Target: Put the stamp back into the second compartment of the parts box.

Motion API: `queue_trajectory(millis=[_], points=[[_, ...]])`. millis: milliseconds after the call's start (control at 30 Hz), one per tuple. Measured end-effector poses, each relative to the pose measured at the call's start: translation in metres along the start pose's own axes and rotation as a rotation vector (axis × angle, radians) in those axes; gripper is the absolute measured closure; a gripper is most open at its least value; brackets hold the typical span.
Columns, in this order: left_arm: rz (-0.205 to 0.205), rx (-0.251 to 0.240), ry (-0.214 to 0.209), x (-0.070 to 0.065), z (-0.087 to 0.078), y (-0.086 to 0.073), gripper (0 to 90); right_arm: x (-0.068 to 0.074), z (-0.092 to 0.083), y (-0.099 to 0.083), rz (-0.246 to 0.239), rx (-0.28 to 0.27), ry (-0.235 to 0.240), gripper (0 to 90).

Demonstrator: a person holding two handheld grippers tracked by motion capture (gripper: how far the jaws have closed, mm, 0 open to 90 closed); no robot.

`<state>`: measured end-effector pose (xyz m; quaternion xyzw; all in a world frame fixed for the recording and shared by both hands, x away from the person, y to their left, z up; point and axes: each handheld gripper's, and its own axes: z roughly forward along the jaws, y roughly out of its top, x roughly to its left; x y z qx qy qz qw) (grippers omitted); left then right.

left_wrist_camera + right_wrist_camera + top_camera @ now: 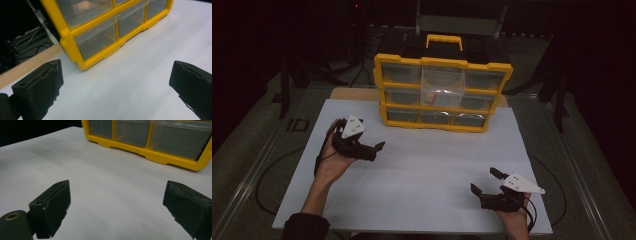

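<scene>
At the left of the high view, a person's left hand [329, 162] holds the left gripper [373, 148] above the white board [422, 170], near that board's left edge and roughly midway between its near and far sides. The gripper carries a grey three-cornered plate [352, 126] on top and points right and slightly far, toward the lower left corner of the organizer. In the left gripper view its two black jaws stand wide apart with nothing but bare white board between them, and the yellow frame corner of the organizer [82, 47] lies just beyond the left jaw. A strip of wooden table edge [27, 63] shows past the board there. In the middle, at the far edge of the board, stands the yellow drawer organizer [443, 92], upright, with a yellow handle [444, 41] on top and three rows of clear drawers facing the person; the middle drawer of the top row [442, 86] is pulled out toward the near side. At the right, near the board's near right corner, the right hand [515, 220] holds the right gripper [484, 182], well apart from the organizer. In the right gripper view its jaws are also spread wide over bare board, with the organizer's bottom drawer row [150, 135] far ahead.
</scene>
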<state>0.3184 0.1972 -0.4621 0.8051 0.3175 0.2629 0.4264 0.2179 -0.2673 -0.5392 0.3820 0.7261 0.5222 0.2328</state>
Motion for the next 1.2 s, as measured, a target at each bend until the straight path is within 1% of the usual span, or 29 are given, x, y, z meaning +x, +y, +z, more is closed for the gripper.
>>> queue_trajectory(millis=[67, 100, 167, 200, 233, 267, 400, 467, 500, 567, 667, 733, 800, 867, 900, 967, 1067, 1167, 1200], points=[[-0.027, -0.017, 0.012, -0.001, -0.006, -0.015, 0.0, 0.0, 0.0, 0.001, 0.003, -0.006, 0.002, 7.3], [-0.04, -0.016, 0.009, -0.001, -0.008, -0.022, 0.0, 0.0, 0.0, 0.002, -0.002, -0.006, 0.003, 7.3], [-0.048, -0.009, 0.021, -0.001, -0.013, -0.035, 0.0, 0.001, 0.001, 0.003, -0.011, -0.005, 0.002, 7.3], [-0.048, -0.009, 0.021, -0.001, -0.013, -0.035, 0.0, 0.001, 0.001, 0.003, -0.011, -0.005, 0.002, 7.3], [-0.061, -0.012, 0.027, -0.001, -0.017, -0.047, 0.0, 0.001, 0.002, 0.004, -0.013, -0.006, 0.004, 7.3], [-0.07, -0.021, 0.032, -0.002, -0.02, -0.054, 0.0, 0.001, 0.003, 0.006, -0.016, -0.012, 0.003, 7.3], [-0.086, -0.058, 0.032, -0.005, -0.029, -0.071, 0.0, 0.0, 0.006, 0.012, -0.022, -0.028, 0.011, 7.3], [-0.092, -0.08, 0.038, -0.006, -0.032, -0.078, 0.0, -0.001, 0.007, 0.014, -0.015, -0.039, 0.023, 7.3], [-0.099, -0.092, 0.032, -0.006, -0.034, -0.08, 0.0, -0.002, 0.009, 0.015, -0.018, -0.041, 0.022, 7.3], [-0.106, -0.114, 0.042, -0.008, -0.037, -0.084, 0.0, -0.002, 0.011, 0.017, -0.026, -0.042, 0.021, 7.3], [-0.12, -0.14, 0.041, -0.009, -0.04, -0.09, 0.0, -0.001, 0.011, 0.019, -0.032, -0.051, 0.02, 7.3], [-0.12, -0.151, 0.04, -0.011, -0.042, -0.093, 0.0, -0.001, 0.009, 0.018, -0.041, -0.049, 0.017, 7.3], [-0.122, -0.157, 0.042, -0.012, -0.043, -0.096, 0.0, -0.001, 0.007, 0.017, -0.036, -0.056, 0.011, 7.3], [-0.131, -0.179, 0.036, -0.014, -0.044, -0.099, 0.0, -0.001, 0.005, 0.015, -0.032, -0.061, 0.008, 7.3], [-0.127, -0.187, 0.027, -0.014, -0.045, -0.101, 0.0, 0.0, 0.004, 0.014, -0.036, -0.057, 0.005, 7.3], [-0.125, -0.191, 0.029, -0.014, -0.045, -0.102, 0.0, 0.001, 0.004, 0.01, -0.038, -0.047, 0.004, 7.3], [-0.133, -0.195, 0.013, -0.014, -0.045, -0.104, 0.0, 0.003, 0.005, 0.006, -0.036, -0.031, 0.005, 7.3], [-0.119, -0.179, -0.015, -0.014, -0.043, -0.105, 0.0, 0.004, 0.006, 0.006, -0.036, -0.029, 0.011, 7.3], [-0.119, -0.179, -0.015, -0.014, -0.043, -0.105, 0.0, 0.004, 0.006, 0.006, -0.036, -0.029, 0.011, 7.3]])
